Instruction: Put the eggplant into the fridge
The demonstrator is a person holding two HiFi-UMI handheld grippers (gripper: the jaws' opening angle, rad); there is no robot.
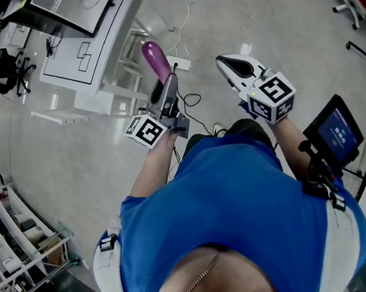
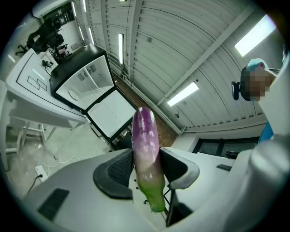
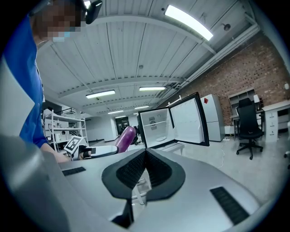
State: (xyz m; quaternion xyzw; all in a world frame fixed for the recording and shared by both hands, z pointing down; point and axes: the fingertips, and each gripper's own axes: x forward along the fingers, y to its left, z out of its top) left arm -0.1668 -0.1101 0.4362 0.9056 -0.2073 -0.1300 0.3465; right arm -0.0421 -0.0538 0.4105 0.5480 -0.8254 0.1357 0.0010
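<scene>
Eggplant pinched in L hand-held gripper, R hand-held gripper pressed together, empty; fridge open.

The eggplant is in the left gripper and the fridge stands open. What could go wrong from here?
1. The left gripper holds the eggplant near its green end. The long purple part sticks out past the jaws, so it might pivot or slip.
2. That tip could strike the open door of the fridge on the way in.
3. Loose cables lie on the floor by the person's feet, so a trip seems possible.
</scene>
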